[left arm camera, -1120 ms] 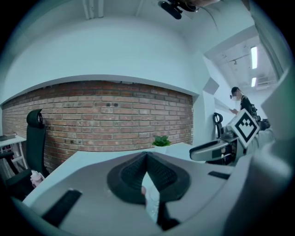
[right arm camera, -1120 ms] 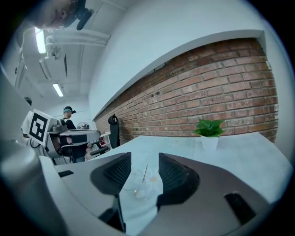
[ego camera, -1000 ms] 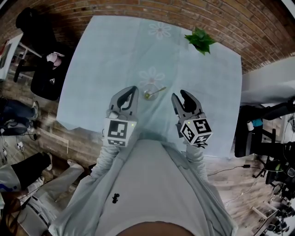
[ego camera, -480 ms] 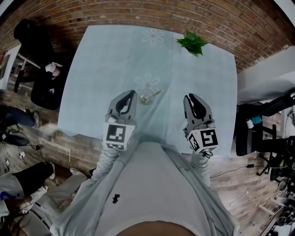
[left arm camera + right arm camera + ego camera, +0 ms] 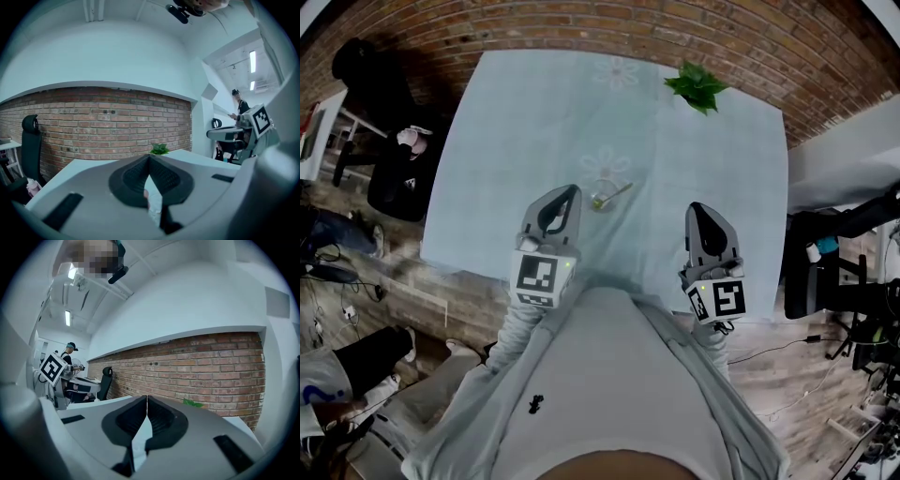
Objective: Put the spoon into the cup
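Note:
A small clear cup (image 5: 601, 196) stands on the pale blue tablecloth (image 5: 534, 122), a little in from the near edge. The spoon (image 5: 622, 189) rests in it, its handle leaning out to the upper right. My left gripper (image 5: 567, 192) hovers just left of the cup, jaws shut and empty; its tips (image 5: 149, 157) meet in the left gripper view. My right gripper (image 5: 698, 208) hangs well right of the cup, over the near edge. Its jaws are shut with nothing between them, and they meet in the right gripper view (image 5: 146, 398).
A green plant (image 5: 697, 87) sits at the table's far right, below the brick wall (image 5: 581, 28). Black office chairs (image 5: 361, 70) stand left of the table, desks and cables (image 5: 834, 272) right of it. A person (image 5: 240, 106) stands in the far room.
My right gripper has shut its jaws and drawn back to the right, away from the cup. The left gripper and the cup with the spoon stay where they were.

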### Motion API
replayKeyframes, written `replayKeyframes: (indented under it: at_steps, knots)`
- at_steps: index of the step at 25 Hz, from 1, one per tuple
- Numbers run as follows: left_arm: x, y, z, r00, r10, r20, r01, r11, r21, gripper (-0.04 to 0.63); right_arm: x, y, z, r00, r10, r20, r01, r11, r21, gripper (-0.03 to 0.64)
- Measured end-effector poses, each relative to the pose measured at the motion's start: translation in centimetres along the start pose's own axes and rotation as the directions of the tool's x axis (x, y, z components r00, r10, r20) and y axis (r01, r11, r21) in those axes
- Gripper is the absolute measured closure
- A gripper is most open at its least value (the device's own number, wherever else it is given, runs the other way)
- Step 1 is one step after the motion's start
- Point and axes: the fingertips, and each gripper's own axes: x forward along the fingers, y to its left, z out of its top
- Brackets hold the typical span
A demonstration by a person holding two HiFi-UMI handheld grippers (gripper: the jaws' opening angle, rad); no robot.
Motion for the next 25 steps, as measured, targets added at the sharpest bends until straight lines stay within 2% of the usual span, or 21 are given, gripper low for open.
replayKeyframes:
  at_steps: [25]
  knots:
    - [0.8, 0.7, -0.9, 1.0, 0.006, -0.018, -0.006, 1.0, -0.014, 0.577, 1.4, 0.1, -1.0, 1.0, 0.011, -0.01, -0.011, 0.999, 0.046, 0.601]
